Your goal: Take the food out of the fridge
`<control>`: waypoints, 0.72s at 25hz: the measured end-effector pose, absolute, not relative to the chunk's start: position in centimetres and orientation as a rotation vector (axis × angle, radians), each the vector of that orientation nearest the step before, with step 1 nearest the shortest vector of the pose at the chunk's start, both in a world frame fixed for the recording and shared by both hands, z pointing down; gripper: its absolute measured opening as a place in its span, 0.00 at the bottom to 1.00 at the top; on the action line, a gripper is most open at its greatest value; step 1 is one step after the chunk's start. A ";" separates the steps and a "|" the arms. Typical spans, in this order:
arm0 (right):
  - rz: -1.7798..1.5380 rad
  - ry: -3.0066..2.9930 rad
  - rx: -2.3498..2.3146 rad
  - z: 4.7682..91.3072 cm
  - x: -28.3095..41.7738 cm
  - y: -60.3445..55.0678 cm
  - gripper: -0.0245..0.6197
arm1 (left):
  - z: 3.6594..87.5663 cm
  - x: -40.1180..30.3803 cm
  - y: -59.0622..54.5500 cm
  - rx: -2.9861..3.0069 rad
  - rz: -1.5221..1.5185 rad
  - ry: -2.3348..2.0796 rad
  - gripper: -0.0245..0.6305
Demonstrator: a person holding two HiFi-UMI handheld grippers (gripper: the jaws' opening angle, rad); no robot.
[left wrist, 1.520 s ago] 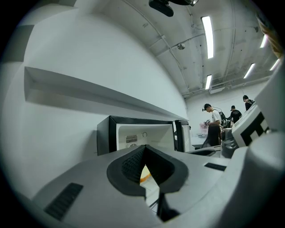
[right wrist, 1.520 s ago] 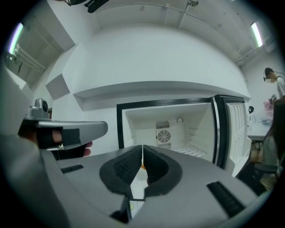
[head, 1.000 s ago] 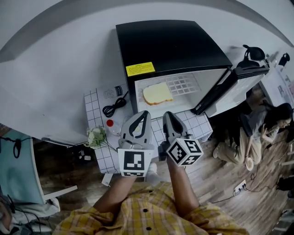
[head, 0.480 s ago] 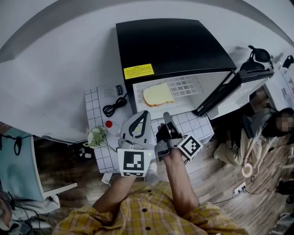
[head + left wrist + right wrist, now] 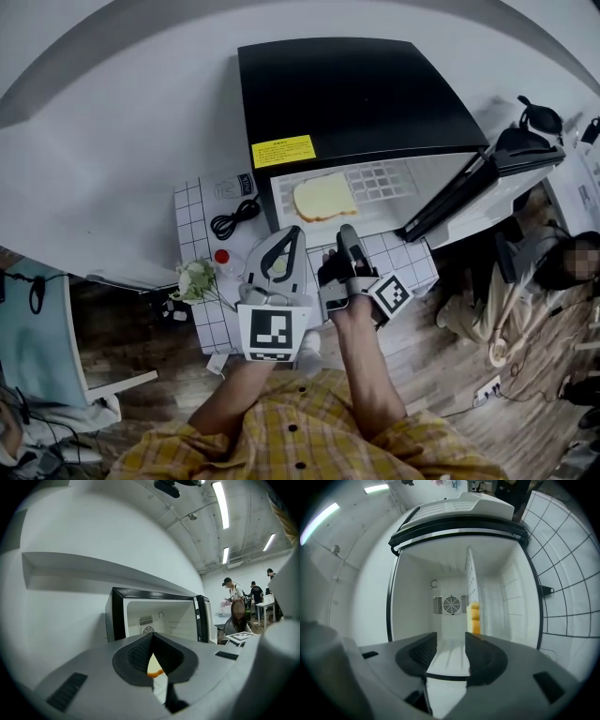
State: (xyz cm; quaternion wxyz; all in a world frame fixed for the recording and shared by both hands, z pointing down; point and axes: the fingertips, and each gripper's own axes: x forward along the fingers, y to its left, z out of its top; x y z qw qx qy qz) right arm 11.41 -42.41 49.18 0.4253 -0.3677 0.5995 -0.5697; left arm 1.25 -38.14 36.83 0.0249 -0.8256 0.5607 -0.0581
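A small black fridge (image 5: 356, 94) stands on the white tiled table (image 5: 202, 309), and its door (image 5: 478, 187) is swung open to the right. One slice of bread (image 5: 324, 197) lies on the wire shelf inside. My left gripper (image 5: 291, 234) is shut and empty, level in front of the opening. Beside it my right gripper (image 5: 343, 236) lies rolled on its side, its jaws opening with nothing between them. The right gripper view looks straight into the fridge: the bread (image 5: 475, 618) shows edge-on beyond the right gripper (image 5: 451, 644). A bit of the bread (image 5: 153, 667) shows below the tips of the left gripper (image 5: 153, 637).
On the table left of the fridge lie a coiled black cable (image 5: 232, 220), a red-capped bottle (image 5: 225, 255) and a small bunch of flowers (image 5: 197, 278). A person (image 5: 562, 272) sits on the wooden floor at right. Other people (image 5: 233, 592) stand far behind.
My right gripper has rolled onto its side, sunk a little and gone from shut to open. The left gripper has stayed put.
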 end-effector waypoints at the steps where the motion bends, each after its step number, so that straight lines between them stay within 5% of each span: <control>1: -1.430 1.493 -0.906 49.4 11.3 -42.6 0.32 | 36.8 1.3 -38.3 -2.551 -0.181 1.734 0.05; 18: -1.556 1.442 -0.898 54.7 9.2 -48.5 0.42 | 37.4 0.9 -40.9 -2.528 -0.199 1.780 0.05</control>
